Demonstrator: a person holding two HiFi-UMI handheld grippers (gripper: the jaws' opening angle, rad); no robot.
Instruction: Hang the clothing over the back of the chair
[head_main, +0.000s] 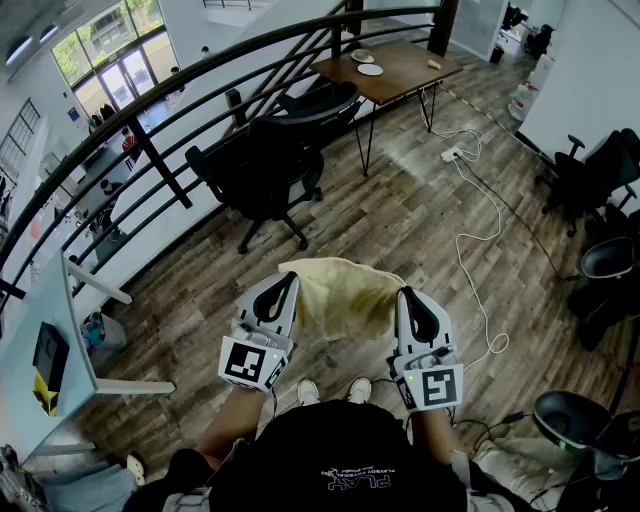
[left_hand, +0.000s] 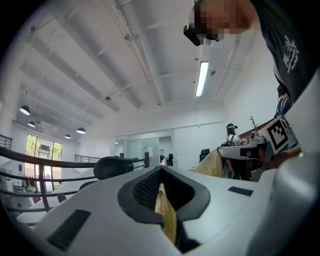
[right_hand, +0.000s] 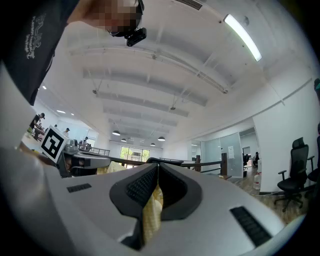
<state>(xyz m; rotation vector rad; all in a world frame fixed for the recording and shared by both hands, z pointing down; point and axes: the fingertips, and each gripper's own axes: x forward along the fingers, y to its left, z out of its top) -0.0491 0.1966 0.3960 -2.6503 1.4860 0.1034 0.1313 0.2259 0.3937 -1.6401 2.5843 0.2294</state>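
Note:
A pale yellow piece of clothing (head_main: 343, 293) hangs stretched between my two grippers, held up in front of me. My left gripper (head_main: 284, 281) is shut on its left edge, and the yellow cloth (left_hand: 165, 212) shows pinched between the jaws in the left gripper view. My right gripper (head_main: 405, 294) is shut on the right edge, with cloth (right_hand: 150, 214) caught between its jaws. A black office chair (head_main: 262, 165) stands about a step ahead on the wood floor, its back toward me. Both grippers point upward, toward the ceiling.
A black railing (head_main: 150, 150) runs along the left behind the chair. A wooden table (head_main: 385, 68) with plates stands farther back. A white cable (head_main: 480, 240) trails over the floor on the right. More black chairs (head_main: 590, 180) stand at the right edge.

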